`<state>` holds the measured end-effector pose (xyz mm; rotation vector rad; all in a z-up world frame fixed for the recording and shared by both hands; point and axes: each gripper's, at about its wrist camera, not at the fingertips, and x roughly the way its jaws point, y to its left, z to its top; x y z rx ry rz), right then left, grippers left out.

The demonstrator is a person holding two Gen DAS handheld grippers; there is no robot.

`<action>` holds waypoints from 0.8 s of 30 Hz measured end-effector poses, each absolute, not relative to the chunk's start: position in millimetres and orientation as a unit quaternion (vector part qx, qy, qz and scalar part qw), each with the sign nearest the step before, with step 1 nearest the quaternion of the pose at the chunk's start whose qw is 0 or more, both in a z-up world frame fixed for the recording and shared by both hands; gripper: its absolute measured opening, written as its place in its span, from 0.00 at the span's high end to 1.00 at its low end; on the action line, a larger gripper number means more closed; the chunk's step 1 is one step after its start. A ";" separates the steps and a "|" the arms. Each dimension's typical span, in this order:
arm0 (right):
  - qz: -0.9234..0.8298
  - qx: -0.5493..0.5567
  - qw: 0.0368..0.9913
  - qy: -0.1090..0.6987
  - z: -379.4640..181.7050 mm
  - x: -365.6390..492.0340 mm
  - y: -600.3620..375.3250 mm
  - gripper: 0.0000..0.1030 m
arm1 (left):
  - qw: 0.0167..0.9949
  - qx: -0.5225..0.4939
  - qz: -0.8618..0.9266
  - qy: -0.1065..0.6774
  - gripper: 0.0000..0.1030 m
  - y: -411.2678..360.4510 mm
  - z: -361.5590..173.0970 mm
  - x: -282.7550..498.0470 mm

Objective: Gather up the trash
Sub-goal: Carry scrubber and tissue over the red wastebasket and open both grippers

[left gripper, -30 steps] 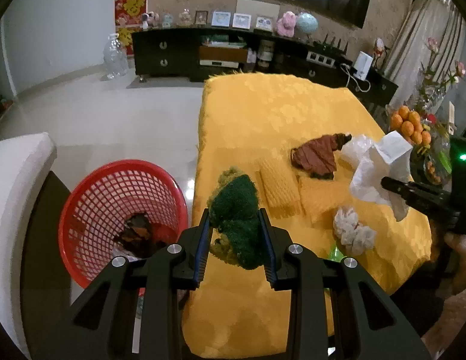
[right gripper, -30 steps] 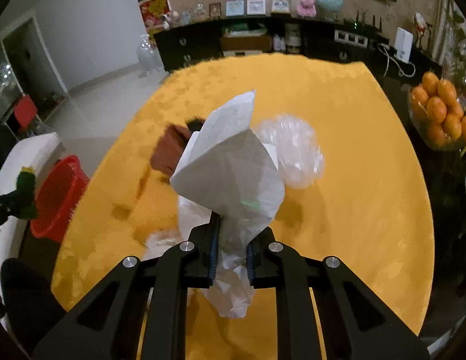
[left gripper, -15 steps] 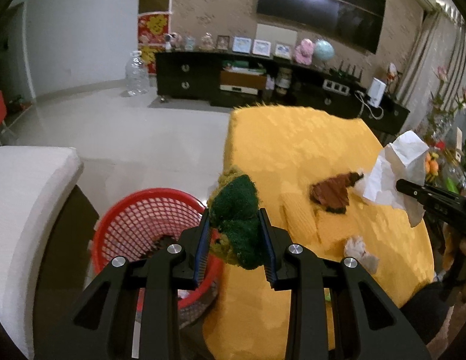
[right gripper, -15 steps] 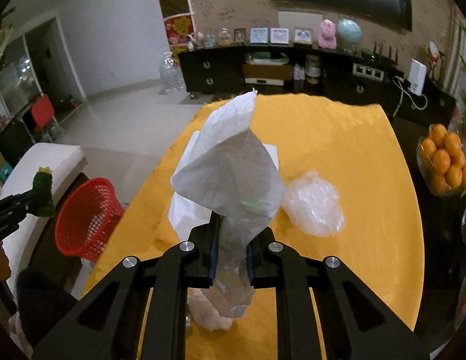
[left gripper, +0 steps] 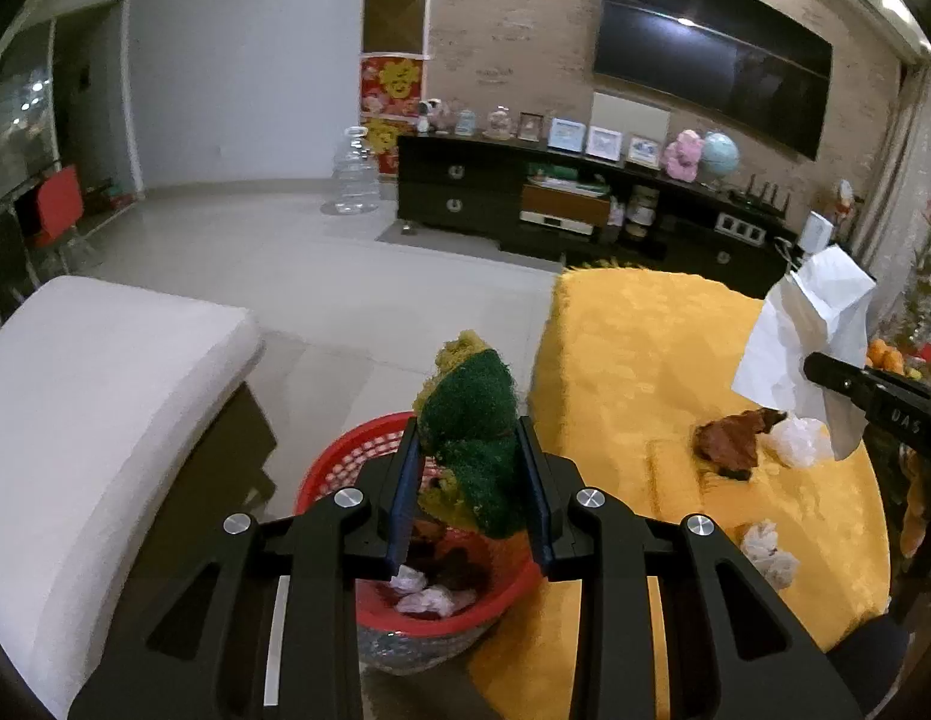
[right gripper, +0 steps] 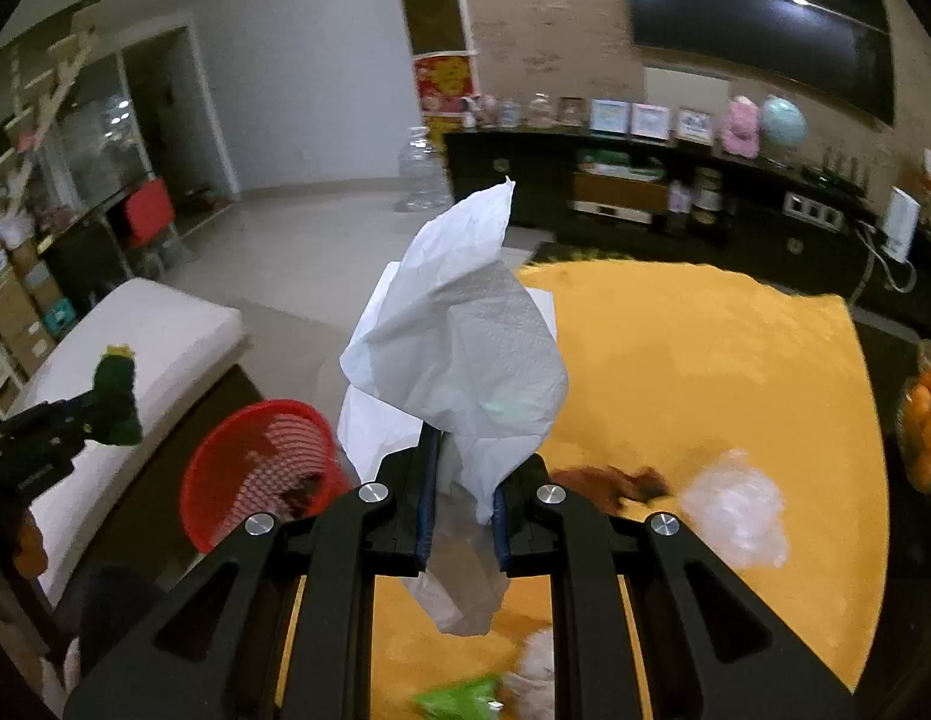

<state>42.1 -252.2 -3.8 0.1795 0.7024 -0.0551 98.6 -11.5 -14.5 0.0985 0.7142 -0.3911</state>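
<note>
The table (left gripper: 657, 348) under its yellow cloth lies right of the left tongs (left gripper: 468, 480) and beyond the right tongs (right gripper: 462, 498). The red basket (left gripper: 345, 456) sits below the left tongs, trash inside. The right tongs are clenched on a white tissue (right gripper: 465, 348); the left tongs grasp a green scouring sponge (left gripper: 474, 420) above the basket.

Matt black plastic on the left gripper (left gripper: 468, 474), shiny metal screw heads along its arms, and between the pads a coarse, fuzzy green scouring sponge (left gripper: 474, 450). Lower centre, a glossy red plastic mesh basket (left gripper: 369, 450). The right gripper (right gripper: 462, 498) pinches soft, crinkled, embossed white tissue paper (right gripper: 465, 354). At right, a patterned yellow tablecloth (left gripper: 639, 348) with a slight sheen; upper left, glossy pale floor tiles (left gripper: 297, 258).
</note>
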 end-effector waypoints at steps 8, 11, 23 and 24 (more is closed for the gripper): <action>0.032 0.070 0.937 0.340 8.0 71.3 -205.7 0.85 | 0.924 0.037 -0.156 0.348 0.72 16.9 -11.6 104.1; 0.052 0.062 0.936 0.342 10.1 80.6 -188.2 0.85 | 0.925 0.033 -0.147 0.350 0.72 24.8 -13.3 105.8; 0.106 0.045 0.921 0.371 -5.4 111.1 -139.2 0.85 | 0.917 0.018 -0.136 0.374 0.72 36.0 -33.4 118.6; 0.109 0.045 0.920 0.374 -7.6 113.5 -137.1 0.85 | 0.916 0.016 -0.136 0.378 0.72 38.0 -36.0 121.3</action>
